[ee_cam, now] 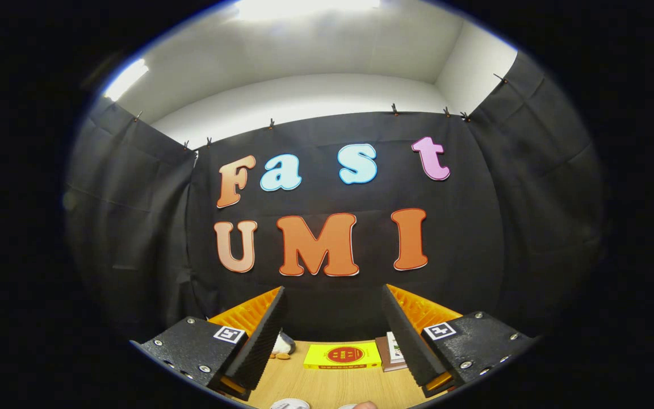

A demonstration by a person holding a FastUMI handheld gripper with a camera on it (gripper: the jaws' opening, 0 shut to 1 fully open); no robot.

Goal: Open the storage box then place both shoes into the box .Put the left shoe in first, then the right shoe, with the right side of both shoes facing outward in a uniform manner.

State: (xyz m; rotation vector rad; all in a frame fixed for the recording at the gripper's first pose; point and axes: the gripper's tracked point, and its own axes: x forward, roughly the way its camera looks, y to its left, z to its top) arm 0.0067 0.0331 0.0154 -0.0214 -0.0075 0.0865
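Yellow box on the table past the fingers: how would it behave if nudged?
The yellow box lies flat on the wooden table, so it likely slides, not tips. Looks thin, probably light. The gripper is open, fingers apart, holding nothing.

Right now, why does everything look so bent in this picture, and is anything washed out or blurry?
In the gripper view, a fisheye lens bows the booth's wall and ceiling lines into curves. The ceiling lights glare to plain white. The open gripper frames a wooden table, where the yellow box looks sharp, while the small things at the near edge are too cut off to name.
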